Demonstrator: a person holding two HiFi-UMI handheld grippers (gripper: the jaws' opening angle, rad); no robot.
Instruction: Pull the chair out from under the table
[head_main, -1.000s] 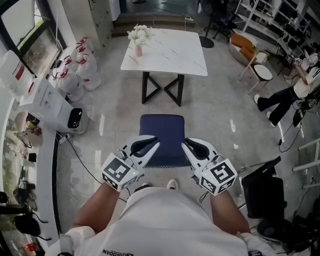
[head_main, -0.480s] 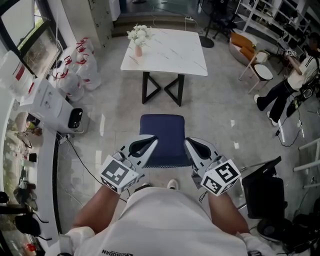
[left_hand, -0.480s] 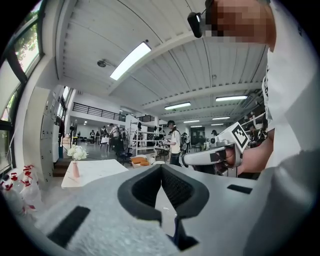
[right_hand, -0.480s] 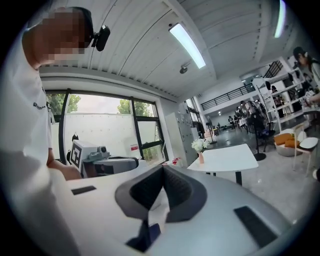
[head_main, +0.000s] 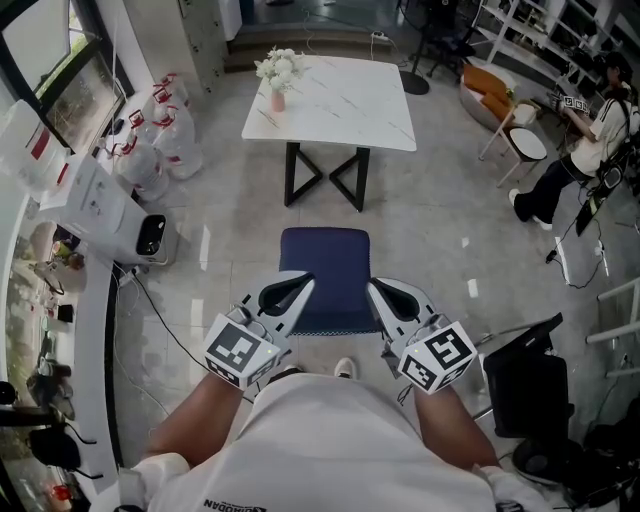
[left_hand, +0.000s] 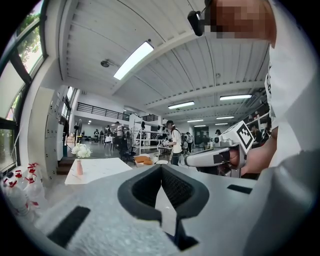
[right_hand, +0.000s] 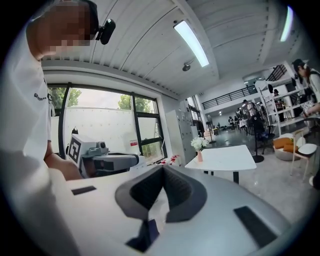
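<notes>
White marble-look surface (head_main: 340, 105) on black crossed legs, top centre.
Chair (head_main: 325, 270): dark blue, squarish, rounded corners, seen from above. It stands on the pale floor (head_main: 450, 220), apart from the surface, between it and the operator (head_main: 330, 440).
Left hand-held gripper (head_main: 311, 281) sits at the chair's near-left edge, right hand-held gripper (head_main: 371, 285) at its near-right edge. Both have jaws closed tip to tip, with a sliver of blue showing below the pads.
Pink vase (head_main: 277, 100) of white flowers on the surface's left corner.
Versus one second ago: chair and surface unmoved, both jaw pairs narrowed to closed, bystander (head_main: 600, 135) at far right has shifted.
</notes>
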